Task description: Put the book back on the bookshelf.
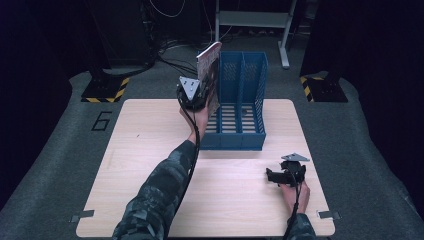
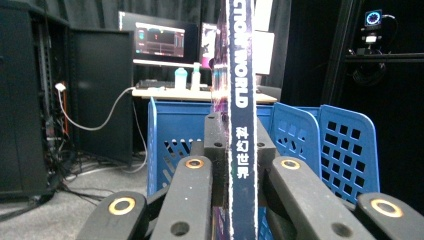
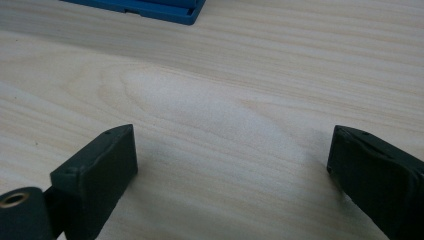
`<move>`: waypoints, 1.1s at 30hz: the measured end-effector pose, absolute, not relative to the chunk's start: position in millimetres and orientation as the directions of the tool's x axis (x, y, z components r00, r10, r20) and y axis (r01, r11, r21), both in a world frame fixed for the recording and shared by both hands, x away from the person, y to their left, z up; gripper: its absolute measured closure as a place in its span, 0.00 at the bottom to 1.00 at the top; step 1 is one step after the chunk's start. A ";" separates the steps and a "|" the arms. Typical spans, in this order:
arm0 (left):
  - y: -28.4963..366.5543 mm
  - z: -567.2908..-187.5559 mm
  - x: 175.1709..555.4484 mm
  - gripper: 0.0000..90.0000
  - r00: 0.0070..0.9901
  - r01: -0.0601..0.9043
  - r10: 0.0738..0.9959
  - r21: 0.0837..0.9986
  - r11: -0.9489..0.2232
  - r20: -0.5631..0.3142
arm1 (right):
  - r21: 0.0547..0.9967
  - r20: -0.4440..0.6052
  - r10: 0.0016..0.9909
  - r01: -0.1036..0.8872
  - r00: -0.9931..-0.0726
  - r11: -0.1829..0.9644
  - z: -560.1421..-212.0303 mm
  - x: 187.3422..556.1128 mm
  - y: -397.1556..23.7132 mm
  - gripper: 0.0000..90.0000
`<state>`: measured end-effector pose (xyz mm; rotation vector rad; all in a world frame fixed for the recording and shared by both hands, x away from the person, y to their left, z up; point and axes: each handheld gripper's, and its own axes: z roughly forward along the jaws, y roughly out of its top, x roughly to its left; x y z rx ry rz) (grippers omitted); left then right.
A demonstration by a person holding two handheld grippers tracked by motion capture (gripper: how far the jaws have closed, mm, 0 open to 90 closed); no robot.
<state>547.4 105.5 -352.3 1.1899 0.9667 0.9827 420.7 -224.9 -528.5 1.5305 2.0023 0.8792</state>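
Magazine [image 1: 209, 67] upright in raised left hand-held gripper [image 1: 196, 95]

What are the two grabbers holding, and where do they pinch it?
The left gripper pinches an upright magazine by its spine edge, beside the blue file rack. The right gripper is open, holding nothing.

A pale wooden counter [image 1: 150, 165] stands on grey carpet [image 1: 60, 165], where a number six [image 1: 101, 121] is marked beside it. Yellow-and-black striped stand feet [image 1: 105, 90] sit at both far corners. Farther back, lit monitors [image 2: 159, 42] and bottles [image 2: 181, 78] rest on a desk [image 2: 165, 93].
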 end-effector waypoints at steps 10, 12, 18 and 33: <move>108.7 -351.9 548.5 0.93 0.245 -0.115 0.967 0.988 0.099 -0.068 | 0.728 0.018 0.962 0.663 -0.271 0.173 -528.4 420.7 -225.0 0.06; 108.5 -354.3 550.3 0.93 0.237 -0.107 0.969 0.989 0.100 -0.072 | 0.728 0.018 0.963 0.664 -0.270 0.173 -528.4 420.7 -225.0 0.06; 108.4 -365.7 555.9 0.93 0.237 -0.067 0.967 0.992 0.108 -0.089 | 0.728 0.018 0.963 0.663 -0.270 0.173 -528.4 420.7 -225.0 0.06; 107.9 -379.1 566.7 0.93 0.244 -0.047 0.962 0.989 0.140 -0.125 | 0.728 0.019 0.963 0.663 -0.270 0.172 -528.4 420.6 -225.0 0.06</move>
